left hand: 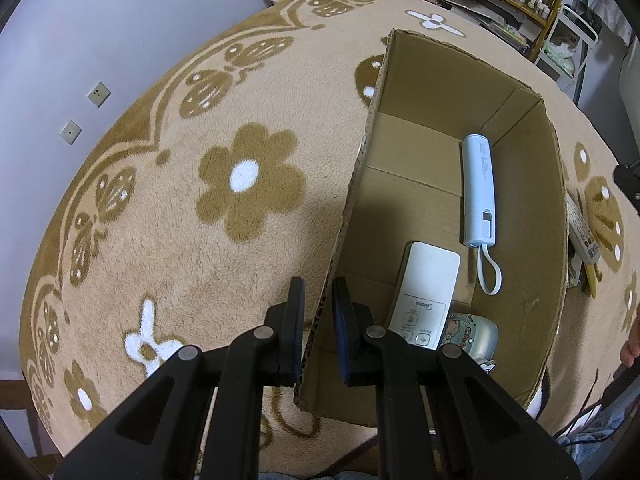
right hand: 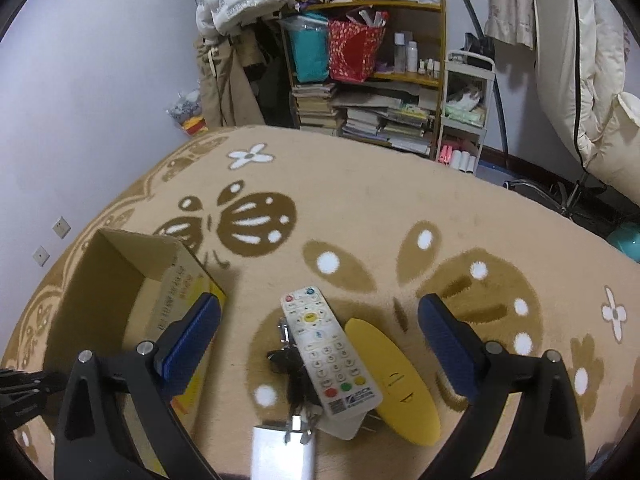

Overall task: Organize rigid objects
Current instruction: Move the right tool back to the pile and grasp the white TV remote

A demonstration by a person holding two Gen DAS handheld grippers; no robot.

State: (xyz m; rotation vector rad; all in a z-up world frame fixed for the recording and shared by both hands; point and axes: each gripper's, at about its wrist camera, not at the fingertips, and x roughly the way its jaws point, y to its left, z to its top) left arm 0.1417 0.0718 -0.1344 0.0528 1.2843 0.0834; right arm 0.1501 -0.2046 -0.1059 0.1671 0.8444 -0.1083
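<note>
Already the left claw (left hand: 318, 320) is pinching the cardboard box (left hand: 436, 80) wall, w/ three items sitting inside to its right. Right claw (right hand: 320, 332) is hanging wide open & empty over the TV remote (right hand: 326, 350); yellow case (right hand: 394, 380) beside it and charger (right hand: 280, 448) below are still waiting.

Flower-patterned rug (right hand: 360, 208) carries cardboard box (left hand: 520, 320), remote (right hand: 328, 352), yellow oval piece (right hand: 400, 392)
</note>
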